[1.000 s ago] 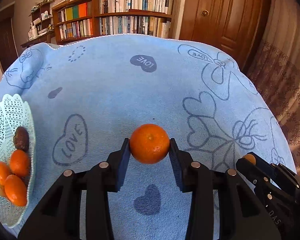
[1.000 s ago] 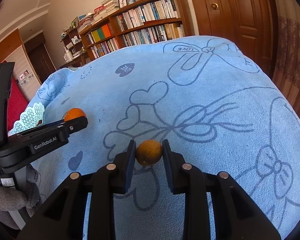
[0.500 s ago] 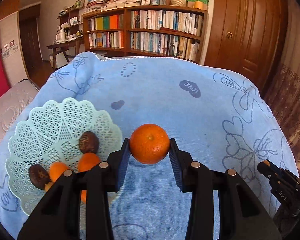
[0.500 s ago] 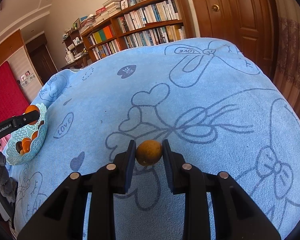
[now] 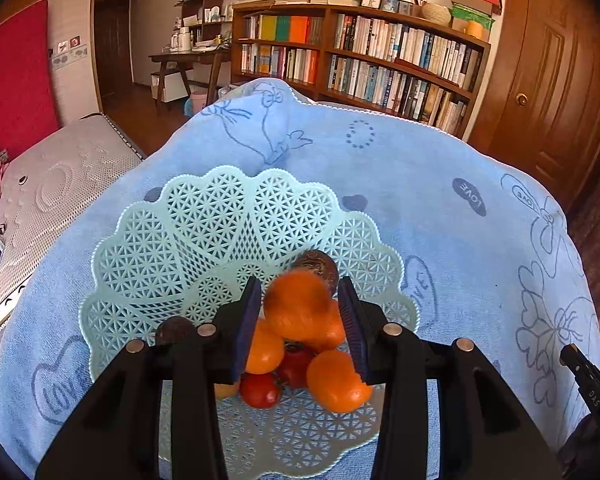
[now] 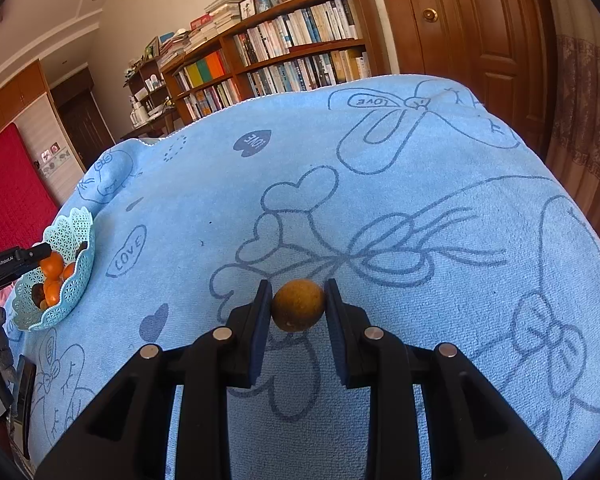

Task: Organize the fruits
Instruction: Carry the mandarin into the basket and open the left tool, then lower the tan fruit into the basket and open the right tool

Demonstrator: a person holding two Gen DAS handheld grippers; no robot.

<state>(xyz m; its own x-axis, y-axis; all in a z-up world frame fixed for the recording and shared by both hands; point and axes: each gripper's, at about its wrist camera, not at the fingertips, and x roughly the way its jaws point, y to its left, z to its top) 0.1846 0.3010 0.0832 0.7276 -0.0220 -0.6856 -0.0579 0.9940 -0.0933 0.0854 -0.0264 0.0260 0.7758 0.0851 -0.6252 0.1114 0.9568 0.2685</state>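
A: Left gripper (image 5: 300, 322) low in the frame, and the orange (image 5: 298, 306) between its pads is blurred. The jaws look spread wider than the fruit, with a gap on the right side.

B: So parted, not pinching. And below it?

A: The pale green lattice basket (image 5: 204, 220), filling the middle of the frame on the blue towel (image 5: 440, 160). Inside sit more oranges (image 5: 336, 380), a red tomato (image 5: 260, 390) and two dark brown fruits, one (image 5: 320, 268) just above the blurred orange.

B: Over to the right gripper (image 6: 298, 306)!

A: Lower centre, jaws pressed on a brownish-yellow round fruit (image 6: 298, 310), which sits over the towel's bow pattern.

B: And further out?

A: Basket at far left of that view, well apart from it, the left gripper's tip over it. Bookshelf (image 6: 284, 56) along the top, wooden door (image 6: 472, 32) upper right.
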